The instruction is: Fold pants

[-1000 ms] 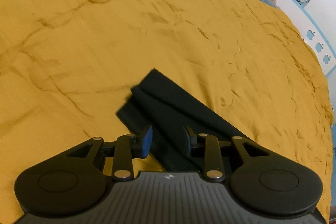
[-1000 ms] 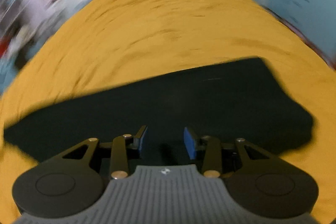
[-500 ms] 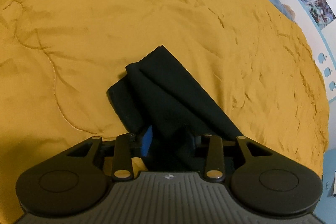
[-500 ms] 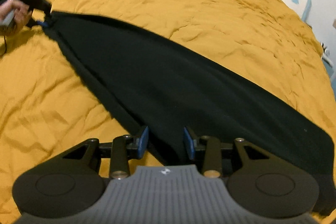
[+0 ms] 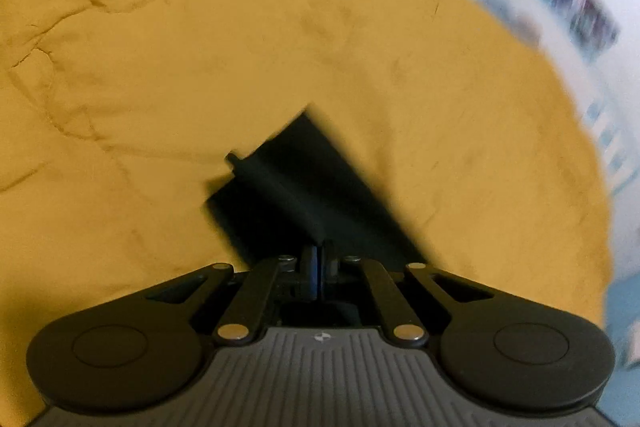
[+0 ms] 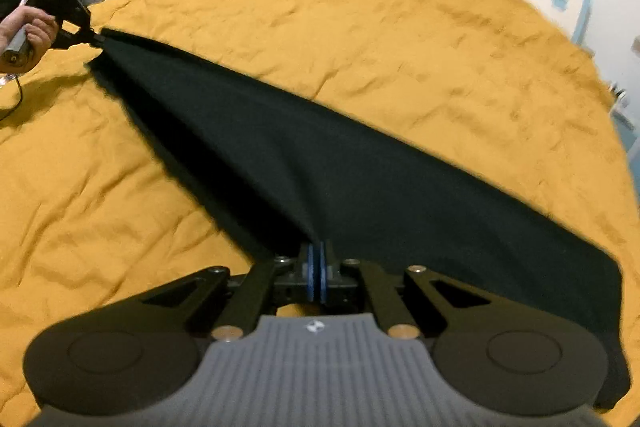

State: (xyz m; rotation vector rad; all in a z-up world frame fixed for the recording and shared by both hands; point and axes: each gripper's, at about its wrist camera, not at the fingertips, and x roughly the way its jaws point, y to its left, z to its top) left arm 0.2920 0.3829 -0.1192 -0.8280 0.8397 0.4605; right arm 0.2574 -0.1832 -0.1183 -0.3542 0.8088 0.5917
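The left gripper (image 5: 319,269) has its 2 fingers pressed together on a pinch of the black pants (image 5: 304,195), near the end where the cloth lies in overlapping layers on the yellow bed cover (image 5: 168,39). In the right wrist view that same left gripper (image 6: 86,31) shows at the far left, held in the person's hand (image 6: 28,35), with the pants (image 6: 340,171) running from it in one long dark band across the bed cover (image 6: 400,39) to the right gripper (image 6: 317,277), which is also pinched shut on the fabric. Holding both ends at once likely keeps the cloth stretched and its edges lined up, so it can be carried over or laid flat without bunching. The band looks lifted near each grip; how much of the middle rests on the bed cover I cannot tell.

Compared with 0.5 s ago, both grippers have gone from spread, straddling the cloth, to clamped on it. The left wrist view is now blurred at the wall side, which suggests that hand is swinging, and the leg end sits a little further up its picture. The right view is nearly unchanged in framing.
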